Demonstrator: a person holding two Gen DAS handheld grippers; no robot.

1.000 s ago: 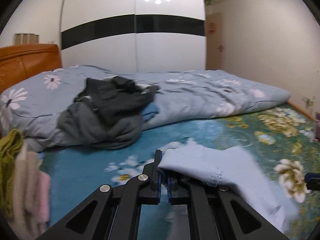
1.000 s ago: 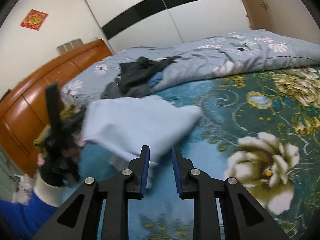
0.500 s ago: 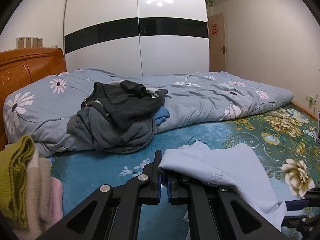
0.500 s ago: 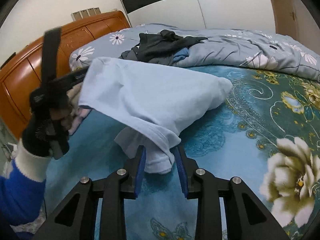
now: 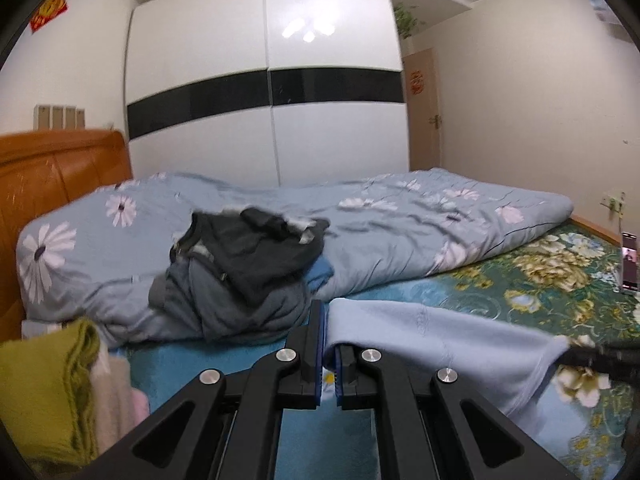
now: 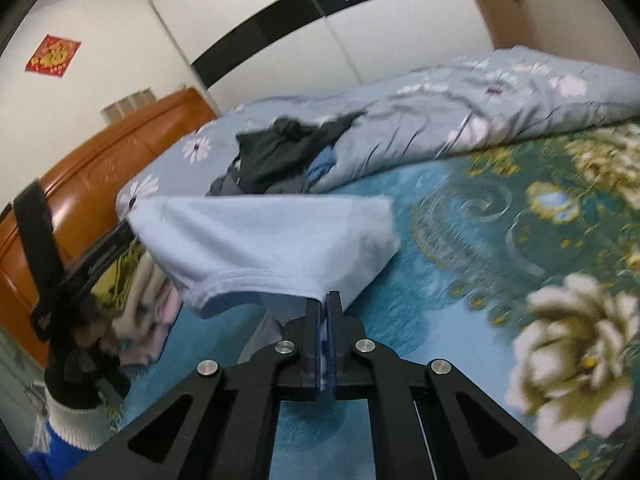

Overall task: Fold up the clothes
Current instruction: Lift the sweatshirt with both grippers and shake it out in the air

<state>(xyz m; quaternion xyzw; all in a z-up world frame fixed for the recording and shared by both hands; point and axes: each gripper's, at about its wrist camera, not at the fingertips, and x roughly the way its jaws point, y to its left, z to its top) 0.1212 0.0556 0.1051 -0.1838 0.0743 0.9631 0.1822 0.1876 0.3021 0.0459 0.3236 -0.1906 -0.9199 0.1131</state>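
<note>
Low in the centre of both views, each gripper is clenched on the pale blue shirt: the left gripper pinches a folded edge, the right gripper pinches the hem, and the shirt hangs stretched between them above the sheet. At upper left of the right view a red wall hanging carries gold characters too blurred to read; another red sign on the door is also unreadable. Open teal floral sheet spreads right of the shirt. Along the upper middle lies a rolled grey-blue duvet with dark clothes heaped on it. At lower left sits a stack of folded items, green over pink. A phone stands at the right edge.
</note>
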